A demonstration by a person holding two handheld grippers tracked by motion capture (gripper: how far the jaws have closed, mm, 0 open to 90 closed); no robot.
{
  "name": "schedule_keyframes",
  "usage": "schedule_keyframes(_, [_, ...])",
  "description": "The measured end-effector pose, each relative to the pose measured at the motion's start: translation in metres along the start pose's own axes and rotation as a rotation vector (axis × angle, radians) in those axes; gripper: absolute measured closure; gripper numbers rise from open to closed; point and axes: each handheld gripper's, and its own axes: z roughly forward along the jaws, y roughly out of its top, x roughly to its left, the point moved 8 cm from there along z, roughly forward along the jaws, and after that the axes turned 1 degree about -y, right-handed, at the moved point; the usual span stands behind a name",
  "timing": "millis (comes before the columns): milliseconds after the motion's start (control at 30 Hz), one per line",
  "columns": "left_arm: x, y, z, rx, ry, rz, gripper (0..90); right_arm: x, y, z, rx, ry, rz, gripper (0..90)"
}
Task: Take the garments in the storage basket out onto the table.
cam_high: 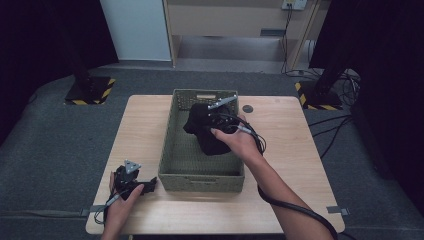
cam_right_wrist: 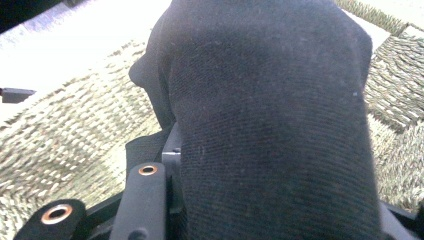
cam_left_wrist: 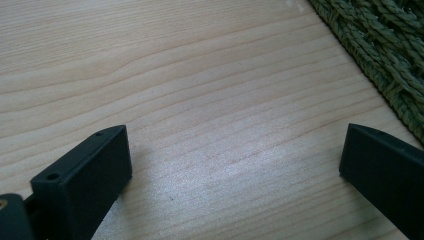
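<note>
Left gripper (cam_high: 148, 185): near corner of the table (cam_high: 280, 200), just beside the basket's (cam_high: 200, 182) front wall; jaws wide apart, nothing between them, wood below. Right gripper (cam_high: 202, 120): over the basket's middle, jaws clamped on a black cloth (cam_high: 207, 135). Black cloth: bunched, hanging from that grip inside the basket's rim. Progress, judged: cloth gripped and lifted; carrying it clear of the basket and setting it down remains.

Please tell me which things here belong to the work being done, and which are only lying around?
Part of the work:
- black cloth, held over the basket
- woven basket
- right tool, shut on the cloth

Only lying around:
- small dark disc on the table
- left tool, open, resting on the table
</note>
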Motion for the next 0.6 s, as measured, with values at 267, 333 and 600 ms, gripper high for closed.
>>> schedule_keyframes(267, [0.000,0.000,0.000,0.000,0.000,0.000,0.0,0.001,0.005,-0.014,-0.024,0.008,0.003,57.9])
schedule_keyframes(333, [0.000,0.000,0.000,0.001,0.000,0.000,0.0,0.000,0.006,-0.018,-0.029,0.008,0.001,57.9])
schedule_keyframes(600, [0.000,0.000,0.000,0.001,0.000,0.001,0.0,-0.008,0.005,-0.036,-0.046,0.003,0.013,57.9])
